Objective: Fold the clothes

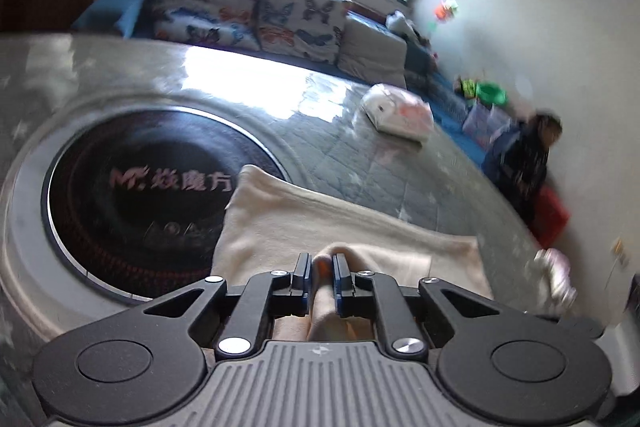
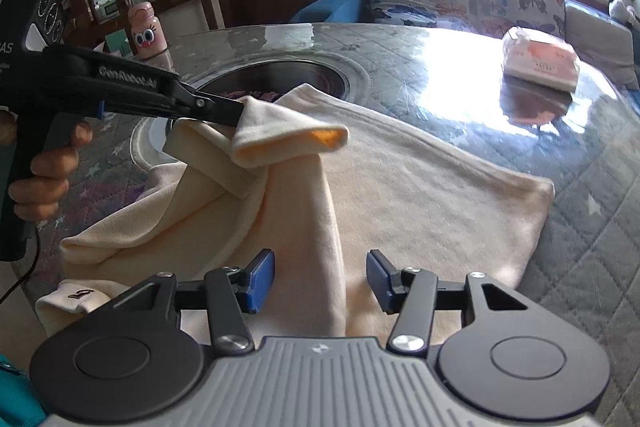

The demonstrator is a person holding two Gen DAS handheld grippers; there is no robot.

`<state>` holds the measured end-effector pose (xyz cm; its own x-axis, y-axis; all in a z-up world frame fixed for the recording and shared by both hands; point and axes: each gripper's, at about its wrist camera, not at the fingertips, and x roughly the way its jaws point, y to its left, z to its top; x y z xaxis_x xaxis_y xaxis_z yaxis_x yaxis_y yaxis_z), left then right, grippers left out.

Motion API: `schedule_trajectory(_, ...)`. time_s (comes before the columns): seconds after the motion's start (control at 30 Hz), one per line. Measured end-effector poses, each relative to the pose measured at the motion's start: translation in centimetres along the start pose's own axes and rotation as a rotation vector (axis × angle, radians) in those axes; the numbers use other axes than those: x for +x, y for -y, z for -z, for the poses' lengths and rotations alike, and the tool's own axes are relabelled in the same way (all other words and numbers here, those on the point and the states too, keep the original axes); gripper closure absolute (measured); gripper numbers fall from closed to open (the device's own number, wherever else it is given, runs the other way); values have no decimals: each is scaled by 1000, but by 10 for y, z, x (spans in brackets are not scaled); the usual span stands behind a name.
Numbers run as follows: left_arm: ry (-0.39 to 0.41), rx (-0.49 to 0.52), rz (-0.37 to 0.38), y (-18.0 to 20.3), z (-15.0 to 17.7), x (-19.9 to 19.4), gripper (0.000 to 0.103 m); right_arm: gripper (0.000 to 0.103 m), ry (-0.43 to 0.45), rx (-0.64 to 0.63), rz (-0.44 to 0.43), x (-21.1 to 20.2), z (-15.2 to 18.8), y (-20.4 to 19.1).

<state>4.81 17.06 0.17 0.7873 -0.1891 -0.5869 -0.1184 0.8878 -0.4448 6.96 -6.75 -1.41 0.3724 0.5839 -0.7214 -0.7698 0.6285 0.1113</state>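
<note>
A cream garment [image 2: 420, 187] lies spread on the round table, its near-left part bunched up. My left gripper [image 1: 322, 267] is shut on a raised fold of this garment [image 1: 320, 223]. The right wrist view shows the same left gripper [image 2: 236, 113] from the side, holding a sleeve-like tube of cloth above the table, with a hand on its handle. My right gripper [image 2: 324, 279] is open low over the near edge. A hanging strip of the cloth runs down between its blue pads [image 2: 262, 279], and the right-hand pad stands apart from it.
A black induction hob [image 1: 132, 187] is sunk into the middle of the table [image 2: 580, 227], partly under the cloth. A tissue pack [image 2: 540, 59] lies at the far right and a pink bottle [image 2: 145, 35] at the far left. A person [image 1: 528, 155] sits by the wall near a sofa [image 2: 460, 3].
</note>
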Motion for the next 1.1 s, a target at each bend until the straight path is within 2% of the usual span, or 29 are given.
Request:
schedule_trajectory(0.1,20,-94,16,-16,0,-7,91,47,3,-13,-11,4,-7,-4)
schedule_trajectory(0.17,12,-112,7,-22,3,-8,91,47,8,-26,-18,8,-12,-9)
schedule_trajectory(0.43,-2,-5,39,-5,14,-17,89,50,32,-57,-24,26,-36,-11)
schedule_trajectory(0.53,24,62,29,5,13,-21,87,55,19,-77,-14,28,-40,-10)
schedule_trajectory(0.6,36,114,24,13,11,-22,80,63,12,-86,-16,26,-38,-9)
schedule_trajectory(0.7,47,201,24,28,10,-20,64,68,-6,-66,-24,24,-32,-3)
schedule_trajectory(0.77,49,273,21,39,12,-16,63,70,-13,-52,-22,22,-27,1)
schedule_trajectory(0.8,46,308,21,45,12,-13,60,74,-14,-52,-14,22,-25,1)
schedule_trajectory(0.97,29,478,23,70,21,2,50,91,17,-48,-4,21,-28,4)
schedule_trajectory(1.1,36,573,-6,80,28,9,39,97,69,-54,13,17,-40,8)
